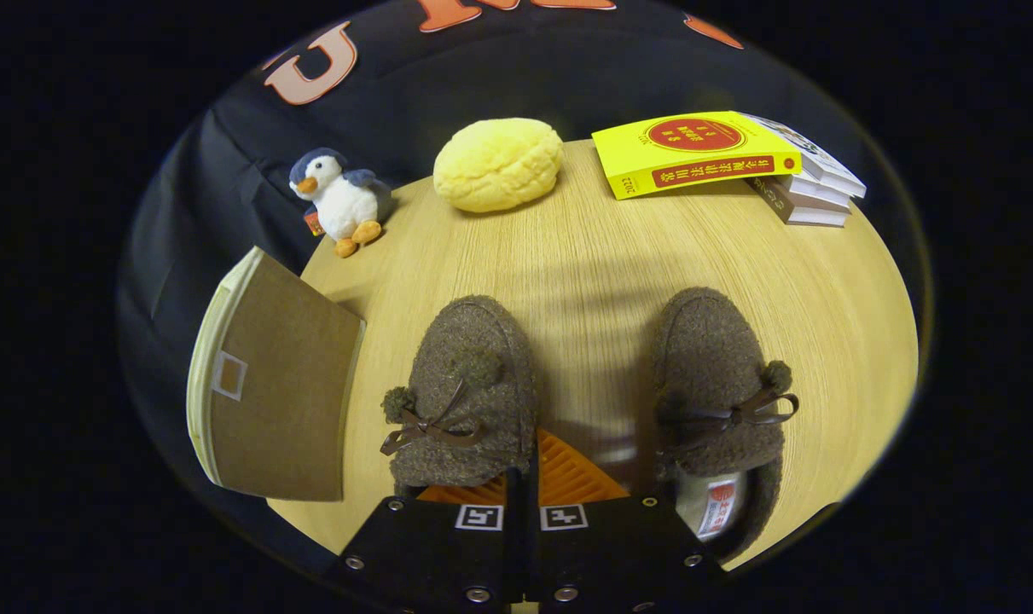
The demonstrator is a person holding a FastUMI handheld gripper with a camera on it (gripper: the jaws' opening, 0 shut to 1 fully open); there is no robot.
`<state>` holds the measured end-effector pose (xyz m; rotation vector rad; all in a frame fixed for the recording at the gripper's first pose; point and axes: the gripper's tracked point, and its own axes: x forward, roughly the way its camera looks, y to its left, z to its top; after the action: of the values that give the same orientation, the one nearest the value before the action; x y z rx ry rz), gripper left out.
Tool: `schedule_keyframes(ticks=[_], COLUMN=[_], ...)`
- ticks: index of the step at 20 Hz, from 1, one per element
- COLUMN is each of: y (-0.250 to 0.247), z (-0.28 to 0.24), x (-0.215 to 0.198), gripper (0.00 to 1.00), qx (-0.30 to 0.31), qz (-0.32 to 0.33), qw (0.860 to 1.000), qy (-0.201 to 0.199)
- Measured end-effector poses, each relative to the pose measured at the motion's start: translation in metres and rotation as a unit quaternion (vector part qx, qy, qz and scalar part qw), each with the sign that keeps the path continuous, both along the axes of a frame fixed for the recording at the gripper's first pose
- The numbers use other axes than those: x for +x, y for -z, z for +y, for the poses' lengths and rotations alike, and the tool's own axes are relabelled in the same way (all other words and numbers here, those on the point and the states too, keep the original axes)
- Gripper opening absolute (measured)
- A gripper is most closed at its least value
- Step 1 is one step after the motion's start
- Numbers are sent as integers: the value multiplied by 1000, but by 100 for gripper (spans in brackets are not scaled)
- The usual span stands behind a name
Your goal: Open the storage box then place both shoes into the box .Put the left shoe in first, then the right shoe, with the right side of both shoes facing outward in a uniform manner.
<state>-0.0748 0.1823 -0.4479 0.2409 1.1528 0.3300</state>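
Observation:
Two brown fuzzy shoes with pom-pom laces lie on the wooden table, toes pointing away from me. The left shoe [465, 384] lies just ahead of my left finger, its heel over that finger's pad. The right shoe [716, 384] lies beside the right finger, and its white insole shows at the heel. My gripper [529, 456] is low between the two heels. Its fingers are together with only a thin seam between them and nothing in it. The storage box [273, 384], brown with a cream edge and a small white tab, stands closed to the left of the left shoe.
At the back of the table [601, 256] are a plush penguin [341, 198], a yellow bun-shaped cushion [497, 164] and a yellow book [695, 149] on a stack of books [810, 192]. Bare wood lies between the shoes and these things.

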Motion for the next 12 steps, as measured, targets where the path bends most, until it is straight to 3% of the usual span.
schedule_keyframes(ticks=[8, 12], y=[-116, -161], z=[50, 108], x=[8, 10], gripper=[2, 2], qx=[-6, -1], qz=[-31, -53], qw=[998, 998], qy=[56, 42])
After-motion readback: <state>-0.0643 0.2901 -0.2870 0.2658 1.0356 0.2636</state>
